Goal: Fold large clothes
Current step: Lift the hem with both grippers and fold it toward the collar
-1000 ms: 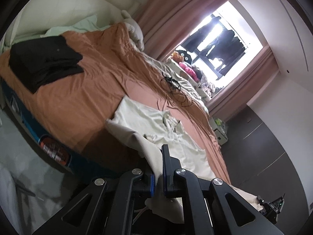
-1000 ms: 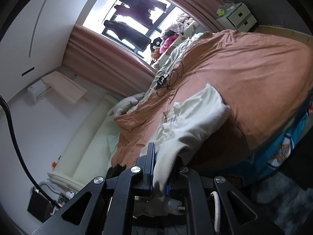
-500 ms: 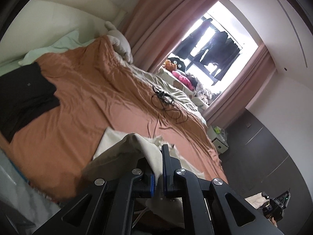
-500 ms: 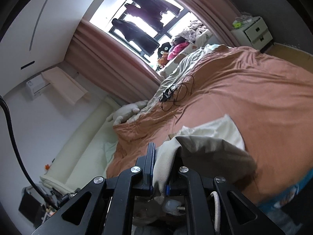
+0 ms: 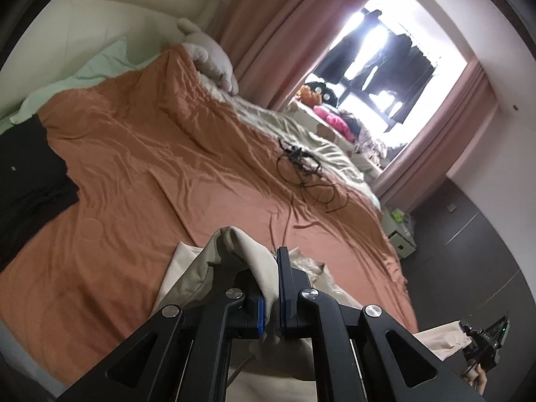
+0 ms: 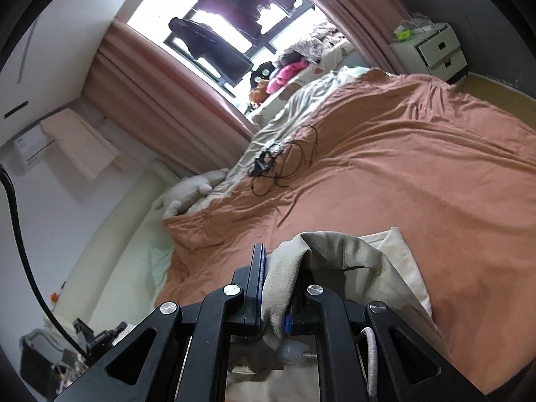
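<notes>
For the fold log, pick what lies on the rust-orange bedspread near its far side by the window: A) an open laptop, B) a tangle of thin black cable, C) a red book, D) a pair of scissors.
B: a tangle of thin black cable lies looped on the rust-orange bedspread, seen from both wrist cameras.

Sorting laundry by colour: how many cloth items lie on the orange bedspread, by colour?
Beige garment, clamped by left gripper and right gripper: 1
Black folded clothes: 1 pile
Total: 2
</notes>
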